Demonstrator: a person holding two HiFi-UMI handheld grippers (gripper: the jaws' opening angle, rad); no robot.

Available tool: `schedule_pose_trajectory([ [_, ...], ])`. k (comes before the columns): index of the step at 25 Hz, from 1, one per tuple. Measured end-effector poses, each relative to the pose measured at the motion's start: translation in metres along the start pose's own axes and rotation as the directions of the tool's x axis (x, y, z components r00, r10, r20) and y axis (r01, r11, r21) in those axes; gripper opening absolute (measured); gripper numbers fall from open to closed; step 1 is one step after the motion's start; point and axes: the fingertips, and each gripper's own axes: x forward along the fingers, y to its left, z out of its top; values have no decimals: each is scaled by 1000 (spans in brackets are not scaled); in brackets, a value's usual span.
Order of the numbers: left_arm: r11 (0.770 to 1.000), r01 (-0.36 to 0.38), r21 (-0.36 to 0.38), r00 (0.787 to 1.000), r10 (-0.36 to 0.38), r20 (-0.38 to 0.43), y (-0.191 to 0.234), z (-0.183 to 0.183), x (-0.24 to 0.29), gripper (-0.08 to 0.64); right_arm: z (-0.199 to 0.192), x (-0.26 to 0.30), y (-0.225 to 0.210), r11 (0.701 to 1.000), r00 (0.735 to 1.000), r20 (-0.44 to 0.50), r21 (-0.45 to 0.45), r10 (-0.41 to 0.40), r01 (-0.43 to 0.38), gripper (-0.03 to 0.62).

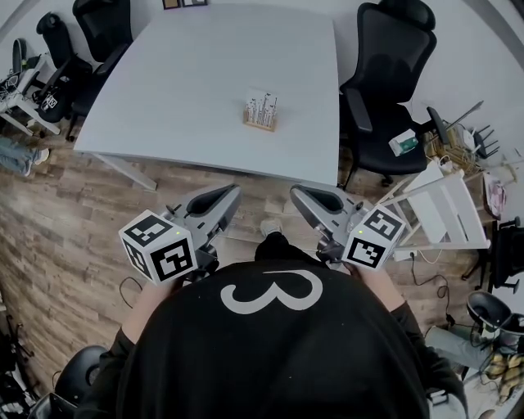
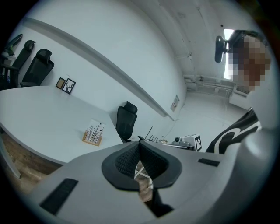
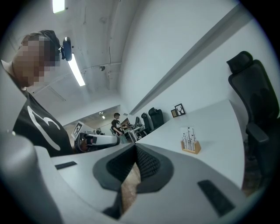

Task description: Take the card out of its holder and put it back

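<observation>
A white card with dark line drawings (image 1: 262,104) stands upright in a small wooden holder (image 1: 259,123) near the middle of the white table (image 1: 188,74). The left gripper view shows the card (image 2: 96,130) in its holder (image 2: 91,140), and so does the right gripper view, with card (image 3: 188,136) and holder (image 3: 191,148). My left gripper (image 1: 234,193) and right gripper (image 1: 295,195) are held close to my chest, short of the table's near edge and above the wood floor. Both are well apart from the holder. The left gripper (image 2: 139,144) and right gripper (image 3: 134,147) are shut with nothing between the pads.
A black office chair (image 1: 385,74) stands at the table's right side, with more black chairs (image 1: 90,37) at the far left. A white slatted rack (image 1: 438,209) and clutter lie on the floor to the right. Small picture frames (image 1: 184,3) sit at the table's far edge.
</observation>
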Motion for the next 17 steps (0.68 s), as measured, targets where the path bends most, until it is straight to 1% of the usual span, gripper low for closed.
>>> schedule_pose_trajectory([
  [11,1000,12,-3,1000,-12,12,-1,-1,-1,14,-1,-3,3,1000,1000,-1,2,-10,10,9],
  [17,1000,17,-1,1000,-17,11,-5,-7,-5,14,-6,-6,8,1000,1000,1,4,-14,14,9],
])
